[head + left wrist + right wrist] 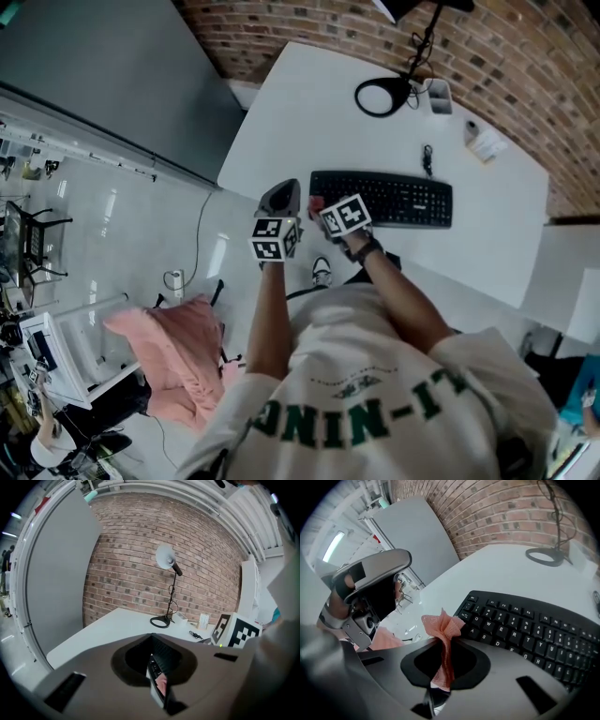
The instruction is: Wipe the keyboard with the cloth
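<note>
Keyboard (525,625): black, flat on the white desk (309,112); keys show Q, W, E, R, T.
Cloth (443,620): pink, bunched up at the keyboard's left end.
Right gripper (442,667): at the keyboard's left end, fingers squeezed tight on the cloth.
Left gripper (157,681): just left of the keyboard, fingers pressed together, nothing in them.
Desk lamp (384,94): behind the keyboard, near the brick wall (126,564).

Your right gripper (443,667) holds the pink cloth (440,623) pinched between closed jaws, beside the black keyboard (525,630).
</note>
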`<state>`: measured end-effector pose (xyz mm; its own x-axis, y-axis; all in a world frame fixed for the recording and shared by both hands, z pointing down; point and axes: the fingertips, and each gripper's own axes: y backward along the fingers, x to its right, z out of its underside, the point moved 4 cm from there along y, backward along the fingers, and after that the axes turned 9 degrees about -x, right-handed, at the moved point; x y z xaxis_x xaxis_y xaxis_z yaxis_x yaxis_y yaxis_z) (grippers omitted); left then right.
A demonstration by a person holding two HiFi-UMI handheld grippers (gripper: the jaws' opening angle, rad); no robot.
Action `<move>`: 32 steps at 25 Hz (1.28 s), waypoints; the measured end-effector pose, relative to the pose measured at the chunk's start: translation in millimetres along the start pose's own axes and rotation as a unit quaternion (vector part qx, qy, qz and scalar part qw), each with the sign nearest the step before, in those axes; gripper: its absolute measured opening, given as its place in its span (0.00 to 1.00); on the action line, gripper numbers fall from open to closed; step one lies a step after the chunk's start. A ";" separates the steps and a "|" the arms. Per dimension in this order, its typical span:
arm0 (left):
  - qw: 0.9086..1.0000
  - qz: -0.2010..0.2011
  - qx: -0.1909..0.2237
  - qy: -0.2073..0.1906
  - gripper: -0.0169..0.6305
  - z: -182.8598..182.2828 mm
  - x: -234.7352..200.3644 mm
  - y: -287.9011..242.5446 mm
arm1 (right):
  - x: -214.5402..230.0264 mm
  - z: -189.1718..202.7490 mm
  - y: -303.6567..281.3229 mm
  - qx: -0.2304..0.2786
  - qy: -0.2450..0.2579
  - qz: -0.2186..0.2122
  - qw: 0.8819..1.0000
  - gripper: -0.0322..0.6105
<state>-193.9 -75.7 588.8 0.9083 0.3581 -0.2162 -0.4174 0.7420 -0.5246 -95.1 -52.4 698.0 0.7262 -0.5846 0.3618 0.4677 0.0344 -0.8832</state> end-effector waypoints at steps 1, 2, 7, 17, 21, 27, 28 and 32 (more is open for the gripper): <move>1.000 -0.001 0.001 0.002 0.03 -1.2 0.4 -1.9 | -0.6 -0.9 -0.2 -0.001 0.002 -0.005 1.000 0.09; 1.000 -0.001 0.001 0.003 0.03 -2.7 1.2 -3.8 | -1.8 -1.2 -0.6 -0.001 0.001 -0.012 1.000 0.09; 1.000 0.000 0.000 0.008 0.03 -7.3 11.2 -12.3 | 2.9 2.8 5.0 0.002 -0.013 -0.021 1.000 0.09; 1.000 0.020 -0.012 0.001 0.03 -5.1 44.1 -29.3 | 24.3 20.1 19.5 0.005 -0.025 -0.022 0.999 0.09; 1.000 0.027 -0.015 -0.005 0.03 -3.4 52.1 -31.4 | 32.0 26.5 24.0 0.011 -0.035 -0.014 0.999 0.09; 0.999 0.035 -0.017 -0.011 0.03 -3.3 61.8 -34.2 | 45.9 36.1 33.0 0.022 -0.051 0.000 0.998 0.09; 0.999 0.037 -0.017 -0.013 0.03 -3.4 64.3 -34.7 | 47.8 37.9 34.5 0.024 -0.054 0.002 0.998 0.09; 0.999 0.047 -0.017 -0.021 0.03 -4.8 73.7 -38.3 | 56.6 45.8 39.9 0.028 -0.070 0.006 0.997 0.09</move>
<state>-110.9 -80.4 589.0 0.8630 0.4491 -0.2315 -0.4989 0.6849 -0.5310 -12.2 -47.0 696.9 0.7937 -0.4647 0.3925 0.4831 0.0893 -0.8710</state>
